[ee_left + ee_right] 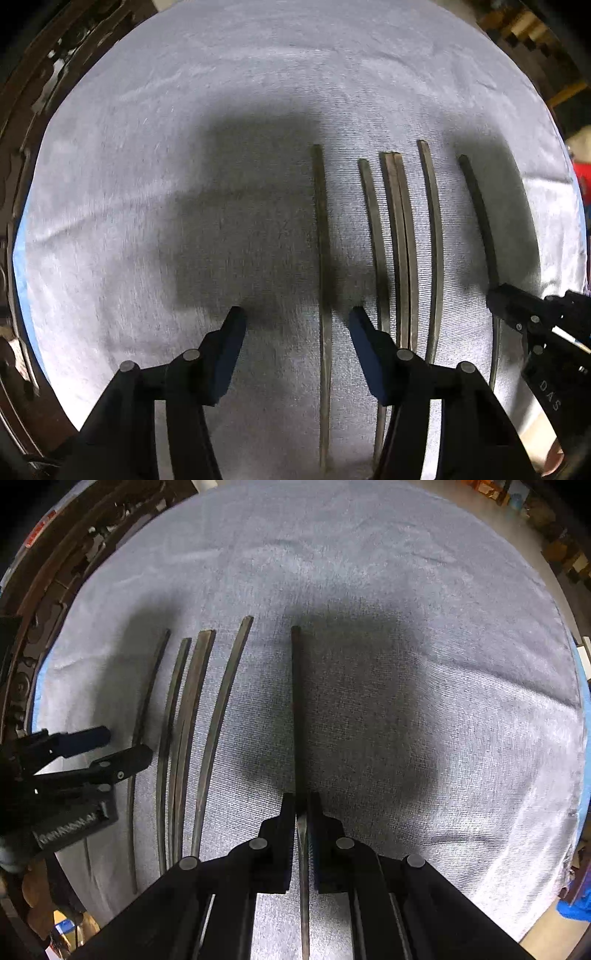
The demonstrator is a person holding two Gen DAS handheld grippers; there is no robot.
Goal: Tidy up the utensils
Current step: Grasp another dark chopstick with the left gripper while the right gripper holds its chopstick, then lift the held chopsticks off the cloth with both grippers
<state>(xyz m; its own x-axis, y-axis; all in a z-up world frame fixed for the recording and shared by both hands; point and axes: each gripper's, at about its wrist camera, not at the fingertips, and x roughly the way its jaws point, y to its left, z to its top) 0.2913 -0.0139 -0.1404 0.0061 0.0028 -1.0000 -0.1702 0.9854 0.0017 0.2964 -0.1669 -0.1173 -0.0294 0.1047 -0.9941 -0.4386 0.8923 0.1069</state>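
Observation:
Several long dark chopsticks lie side by side on a grey-blue cloth. In the left wrist view my left gripper is open, its jaws straddling the leftmost chopstick without touching it. Further chopsticks lie to its right. In the right wrist view my right gripper is shut on the rightmost chopstick, which runs straight ahead between the jaws. The right gripper shows at the right edge of the left wrist view; the left gripper shows at the left of the right wrist view.
The cloth covers a round table. A dark carved wooden edge runs along the left. Cluttered floor and boxes show beyond the table's far right.

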